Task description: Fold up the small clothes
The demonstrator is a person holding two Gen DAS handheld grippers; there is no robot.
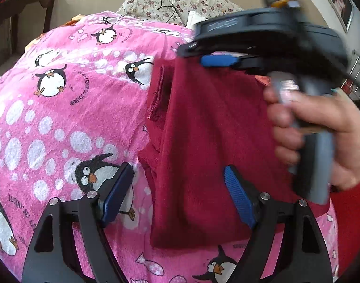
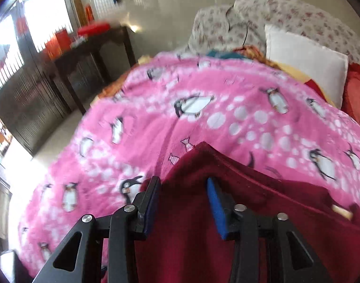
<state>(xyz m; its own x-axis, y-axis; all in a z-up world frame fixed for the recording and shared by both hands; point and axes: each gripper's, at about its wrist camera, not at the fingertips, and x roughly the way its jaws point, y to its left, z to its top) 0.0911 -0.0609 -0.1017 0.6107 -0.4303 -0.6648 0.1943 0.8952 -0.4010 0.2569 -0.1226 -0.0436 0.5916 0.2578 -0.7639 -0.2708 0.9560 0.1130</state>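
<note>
A dark red garment (image 1: 203, 141) lies partly on a pink penguin blanket (image 1: 73, 118), with its upper edge lifted. My right gripper (image 1: 203, 59), held by a hand (image 1: 321, 129), grips that raised edge from the upper right, and the cloth hangs below it. In the right wrist view the garment (image 2: 227, 176) rises in a peak between the fingers of the right gripper (image 2: 183, 188), which press on its folds. My left gripper (image 1: 177, 195) stands open low over the garment's near left edge, one finger above the blanket and the other above the cloth.
The blanket (image 2: 203, 118) covers a bed. Floral pillows (image 1: 156, 2) with a black cord lie at its far end, and a white pillow (image 2: 305, 66) and a red cushion (image 2: 357, 89) lie to the right. A dark side table (image 2: 92, 47) with red boxes stands left of the bed.
</note>
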